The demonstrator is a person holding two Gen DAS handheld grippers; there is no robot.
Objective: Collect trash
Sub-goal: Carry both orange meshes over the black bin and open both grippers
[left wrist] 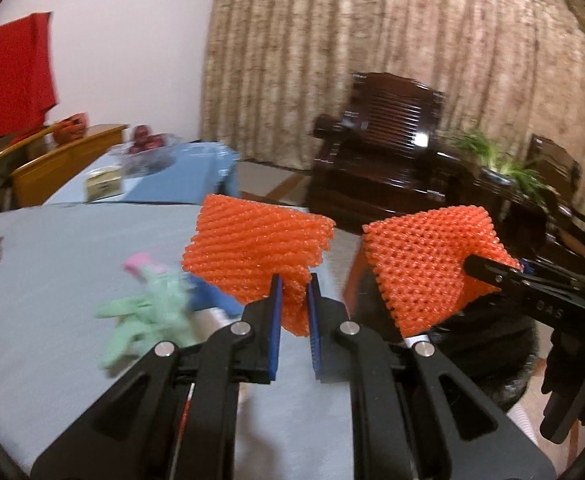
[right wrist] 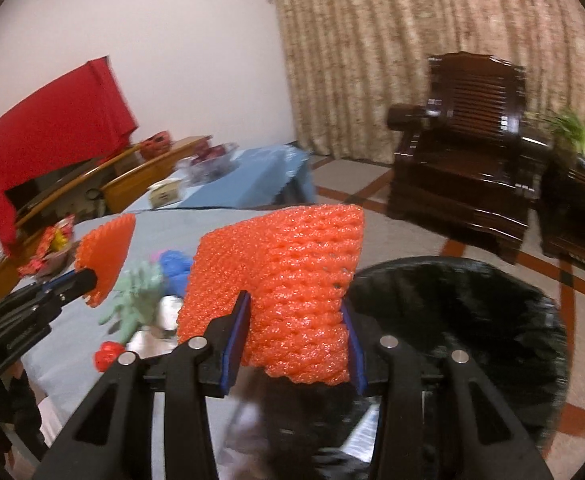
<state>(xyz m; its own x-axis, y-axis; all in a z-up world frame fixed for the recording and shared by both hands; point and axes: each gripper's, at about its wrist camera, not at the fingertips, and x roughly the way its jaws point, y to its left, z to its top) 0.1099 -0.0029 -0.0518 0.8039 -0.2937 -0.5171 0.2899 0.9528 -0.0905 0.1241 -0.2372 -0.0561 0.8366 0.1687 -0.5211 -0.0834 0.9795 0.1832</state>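
My left gripper is shut on an orange foam fruit net and holds it above the grey-blue table. My right gripper is shut on a second orange foam net and holds it at the table's right edge, over the rim of a black-lined trash bin. In the left wrist view the right gripper enters from the right with its net. In the right wrist view the left gripper shows at the left with its net.
On the table lie a green foam net, a blue net, a small red scrap and a bowl of snack packets. A second blue-clothed table, a dark wooden armchair and a plant stand behind.
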